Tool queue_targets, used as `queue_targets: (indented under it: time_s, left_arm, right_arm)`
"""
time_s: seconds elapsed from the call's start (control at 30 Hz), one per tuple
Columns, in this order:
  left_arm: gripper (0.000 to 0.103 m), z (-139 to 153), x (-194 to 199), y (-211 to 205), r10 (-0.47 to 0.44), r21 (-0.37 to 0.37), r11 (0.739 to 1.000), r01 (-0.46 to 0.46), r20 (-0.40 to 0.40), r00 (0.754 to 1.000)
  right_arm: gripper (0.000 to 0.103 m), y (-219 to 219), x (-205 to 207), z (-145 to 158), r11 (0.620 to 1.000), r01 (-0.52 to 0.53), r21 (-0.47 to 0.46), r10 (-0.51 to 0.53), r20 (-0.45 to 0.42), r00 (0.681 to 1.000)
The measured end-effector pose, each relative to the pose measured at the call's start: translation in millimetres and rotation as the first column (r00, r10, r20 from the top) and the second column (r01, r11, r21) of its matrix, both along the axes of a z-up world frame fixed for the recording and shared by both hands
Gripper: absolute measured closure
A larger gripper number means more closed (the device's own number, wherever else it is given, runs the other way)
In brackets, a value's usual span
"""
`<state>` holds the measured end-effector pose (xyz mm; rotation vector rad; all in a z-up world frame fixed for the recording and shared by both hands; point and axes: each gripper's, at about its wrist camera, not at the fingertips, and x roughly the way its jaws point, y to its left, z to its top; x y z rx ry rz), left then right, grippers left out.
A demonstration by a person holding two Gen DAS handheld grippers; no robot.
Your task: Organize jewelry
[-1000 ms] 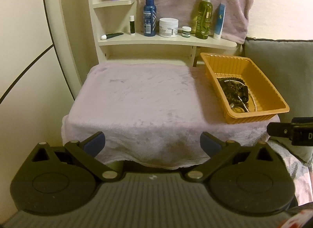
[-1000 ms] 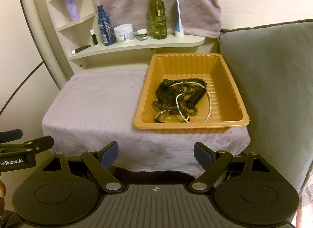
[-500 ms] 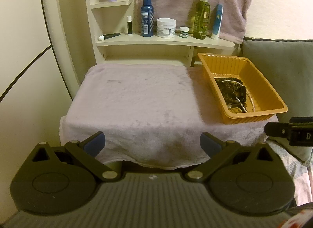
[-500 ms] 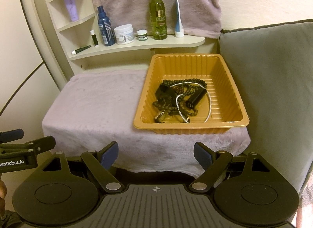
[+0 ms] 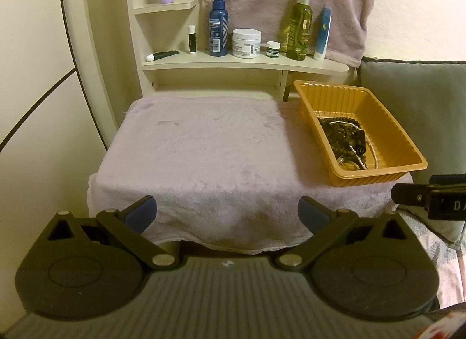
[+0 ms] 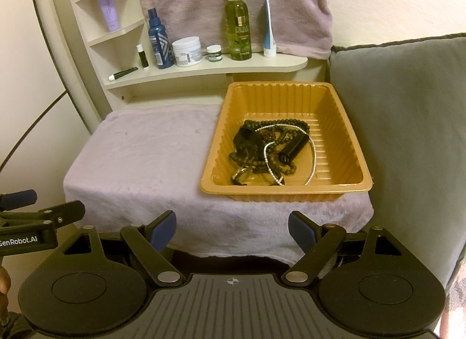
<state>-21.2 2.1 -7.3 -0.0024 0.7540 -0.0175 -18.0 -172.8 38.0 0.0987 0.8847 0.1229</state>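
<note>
A shallow orange plastic tray (image 6: 329, 100) with ribbed walls is set on the right side of a small table covered by a soft lilac towel (image 6: 139, 158). A tangled pile of jewelry (image 6: 269, 151) is seen on the tray floor: dark round beads, a thin string of white pearls, a black tube and a small ring. In the left wrist view the tray (image 5: 387, 132) is found at about two o'clock.

The right gripper (image 6: 231, 229) is held before the near edge of the table, with the tray at about one o'clock. Its blue-padded fingers (image 6: 163, 229) are spread wide and nothing is held between them. The left gripper (image 5: 227, 213) is also held wide open and empty, just before the towel's hanging edge. Bottles and jars are lined up on a cream wooden shelf (image 6: 204, 69) at twelve o'clock.
</note>
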Motion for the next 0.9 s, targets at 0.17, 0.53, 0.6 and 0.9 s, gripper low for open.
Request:
queue_targets:
  time_s: [0.17, 0.53, 0.6, 0.9]
  left_arm:
    - [0.000, 0.1, 0.0, 0.4, -0.001, 0.000, 1.000, 0.001, 0.000, 1.000]
    - [0.000, 0.6, 0.9, -0.2, -0.002, 0.000, 1.000, 0.002, 0.001, 1.000]
    - [0.000, 0.6, 1.1, -0.1, -0.002, 0.000, 1.000, 0.002, 0.002, 1.000]
    - [0.000, 0.6, 1.3, -0.4, -0.003, 0.001, 1.000, 0.003, 0.003, 1.000]
  right_arm:
    - [0.019, 0.6, 0.6, 0.3, 1.000, 0.001, 0.000, -0.001, 0.000, 1.000]
    - [0.019, 0.5, 1.1, 0.3, 1.000, 0.000, 0.000, 0.000, 0.000, 1.000]
    - [0.019, 0.5, 0.8, 0.0, 1.000, 0.000, 0.000, 0.000, 0.000, 1.000]
    - [0.019, 0.5, 0.9, -0.3, 1.000, -0.001, 0.000, 0.001, 0.000, 1.000]
